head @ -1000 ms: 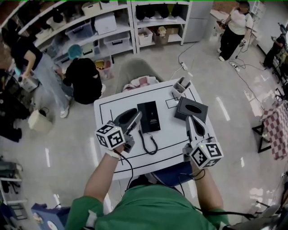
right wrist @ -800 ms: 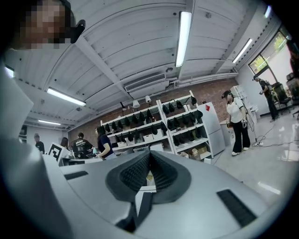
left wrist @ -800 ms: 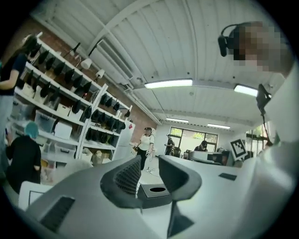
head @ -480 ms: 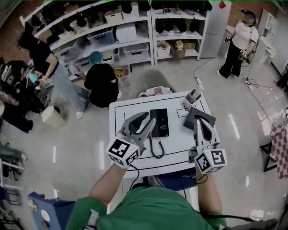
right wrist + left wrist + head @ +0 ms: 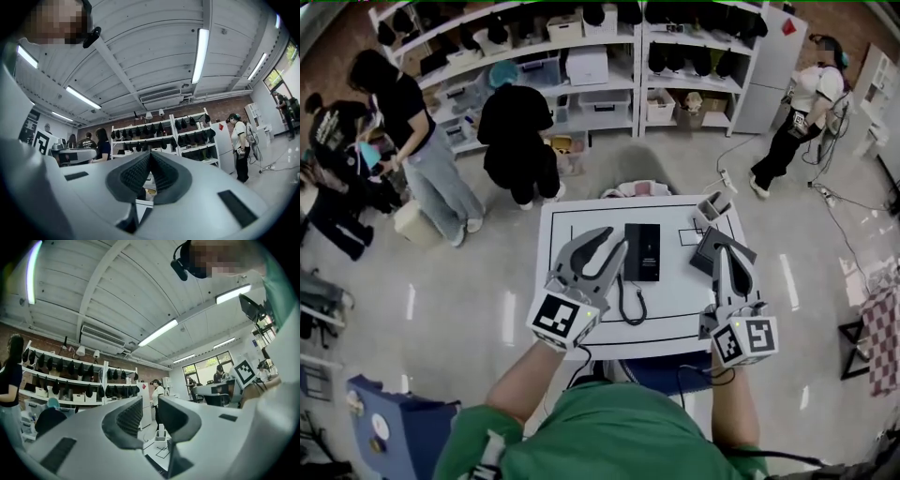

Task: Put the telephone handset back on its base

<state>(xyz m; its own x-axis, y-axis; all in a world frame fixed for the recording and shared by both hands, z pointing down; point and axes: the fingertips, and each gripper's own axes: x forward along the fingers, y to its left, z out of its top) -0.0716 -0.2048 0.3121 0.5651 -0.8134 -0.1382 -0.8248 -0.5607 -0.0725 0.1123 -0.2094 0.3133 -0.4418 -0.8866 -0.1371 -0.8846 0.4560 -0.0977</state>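
Note:
In the head view the black telephone [image 5: 642, 251] lies at the middle of the white table [image 5: 675, 309], and its coiled cord [image 5: 629, 306] loops toward the front edge. Whether the handset rests on the base cannot be made out. My left gripper [image 5: 612, 242] hovers just left of the telephone, raised above the table, open and holding nothing. My right gripper [image 5: 725, 247] hangs over the table's right side, shut and empty. Both gripper views tilt up toward the ceiling. The left gripper [image 5: 150, 405] shows a clear gap, while the right gripper [image 5: 150, 158] has its pads pressed together.
A dark box [image 5: 706, 247] sits at the right of the table, partly under my right gripper. A small grey holder [image 5: 710, 207] stands at the back right corner. Pink cloth [image 5: 633, 190] lies behind the table. People stand by the shelves [image 5: 581, 66] and at the far right [image 5: 797, 108].
Both grippers have lifted away from the table and tilted upward. The left one has left the telephone's side. A person in black by the shelves has stood up.

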